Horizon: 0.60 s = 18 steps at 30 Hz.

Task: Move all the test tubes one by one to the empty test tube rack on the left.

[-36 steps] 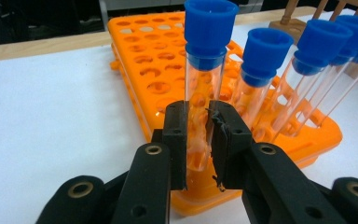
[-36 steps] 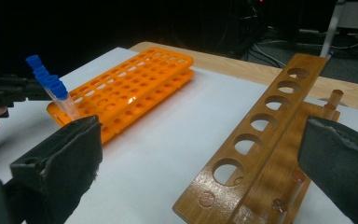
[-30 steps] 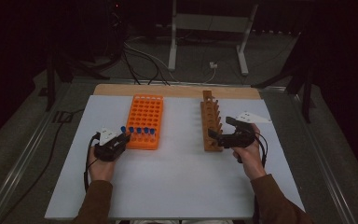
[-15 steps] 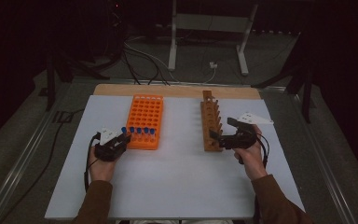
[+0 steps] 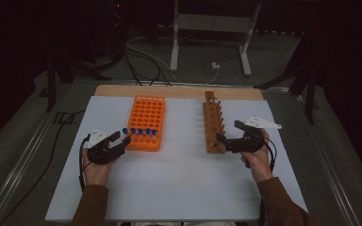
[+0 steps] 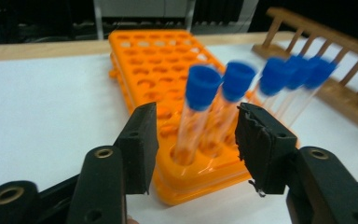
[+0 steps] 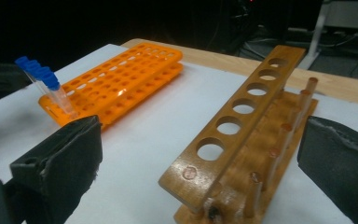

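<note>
My left tool (image 6: 193, 140) has its jaws apart; they have just been opening, and the nearest blue-capped tube (image 6: 195, 112) stands between them with a gap on each side, neither pad pressing it. That tube sits in the corner hole of the orange rack (image 6: 158, 74), leaning a little. A second tube (image 6: 230, 95) stands just beside it, and three more follow along the same near row of the orange rack, their caps blurred in the left gripper view.

My right tool (image 7: 200, 158) also stands wide apart with nothing clamped. The near end of the wooden rack (image 7: 242, 121) lies between its jaws, not touched by either that I can see.

The left gripper view shows the tubes as clear-walled and gives the gaps at the pads. The high view cannot settle that; there my left tool (image 5: 120, 139) sits at the near left corner of the orange rack (image 5: 146, 117) and the caps read as a short blue row (image 5: 140, 132). The high view does show both racks side by side on the white bench (image 5: 179, 179), the wooden rack (image 5: 213, 122) to the right of the orange rack and well apart from it, with my right tool (image 5: 226, 133) at its near end.

The right gripper view shows the wooden rack's top bar with a line of round holes, all empty, and pegs along its far side. The rest of the orange rack's holes are empty.
</note>
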Available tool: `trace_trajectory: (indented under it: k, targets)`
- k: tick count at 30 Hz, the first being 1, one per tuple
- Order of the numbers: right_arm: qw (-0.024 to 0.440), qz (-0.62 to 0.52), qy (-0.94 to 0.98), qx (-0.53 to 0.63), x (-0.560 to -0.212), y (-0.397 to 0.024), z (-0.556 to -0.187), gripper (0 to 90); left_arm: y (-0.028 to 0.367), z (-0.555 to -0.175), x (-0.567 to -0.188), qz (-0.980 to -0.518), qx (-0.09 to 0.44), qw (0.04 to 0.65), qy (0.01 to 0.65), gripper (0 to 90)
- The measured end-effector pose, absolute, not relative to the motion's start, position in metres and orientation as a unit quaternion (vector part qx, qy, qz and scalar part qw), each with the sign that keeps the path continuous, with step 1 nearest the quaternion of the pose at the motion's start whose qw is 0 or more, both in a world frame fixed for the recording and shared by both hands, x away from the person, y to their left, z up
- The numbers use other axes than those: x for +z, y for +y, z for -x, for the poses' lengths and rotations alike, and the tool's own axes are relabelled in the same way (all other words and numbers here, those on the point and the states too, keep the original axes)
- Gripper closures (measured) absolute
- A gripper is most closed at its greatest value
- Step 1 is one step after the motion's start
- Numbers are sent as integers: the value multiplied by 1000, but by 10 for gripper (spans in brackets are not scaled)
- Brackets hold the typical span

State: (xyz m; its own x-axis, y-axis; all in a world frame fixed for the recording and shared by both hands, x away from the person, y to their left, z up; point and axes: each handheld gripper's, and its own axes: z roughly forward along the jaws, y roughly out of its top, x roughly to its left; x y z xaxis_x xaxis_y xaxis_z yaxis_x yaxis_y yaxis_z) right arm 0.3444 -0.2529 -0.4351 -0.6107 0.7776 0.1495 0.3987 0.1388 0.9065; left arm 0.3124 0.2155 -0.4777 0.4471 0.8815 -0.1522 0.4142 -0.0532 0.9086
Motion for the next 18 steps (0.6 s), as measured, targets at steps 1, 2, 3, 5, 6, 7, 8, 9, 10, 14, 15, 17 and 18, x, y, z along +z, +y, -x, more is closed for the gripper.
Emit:
trace_trajectory:
  k: [1,2,3,5,6,7,8,9,10,14,15,17,18]
  targets:
    - [186,-400,731,521,-435,-254,-343,0,217,-311,-475,-685,231,507,470,467]
    - [188,-399,730,521,-435,-255,-342,0,218,-308,-472,-682,232,512,469,435]
    - [188,-399,729,523,-435,-256,-340,0,219,-306,-470,-680,233,514,469,403]
    - [192,-397,728,526,-436,-258,-336,0,221,-301,-466,-676,238,518,467,351]
    - [194,-396,726,527,-436,-260,-335,0,222,-299,-464,-674,244,518,467,326]
    - [197,-396,725,529,-437,-261,-333,0,223,-296,-463,-673,249,517,467,292]
    - [200,-395,723,530,-438,-262,-331,1,224,-294,-462,-672,254,515,468,261]
    - [200,-396,722,530,-440,-264,-329,0,225,-292,-461,-669,258,515,470,227]
    - [199,-396,721,532,-441,-266,-327,0,226,-291,-461,-665,261,516,472,188]
    - [207,-396,712,541,-444,-273,-321,0,230,-284,-461,-659,268,514,478,99]
    - [210,-396,711,542,-445,-274,-319,0,231,-283,-462,-657,270,513,482,80]
    - [210,-396,709,544,-448,-278,-315,0,233,-280,-462,-655,272,512,485,26]
    - [211,-395,710,544,-449,-279,-314,0,234,-279,-462,-653,273,514,485,21]
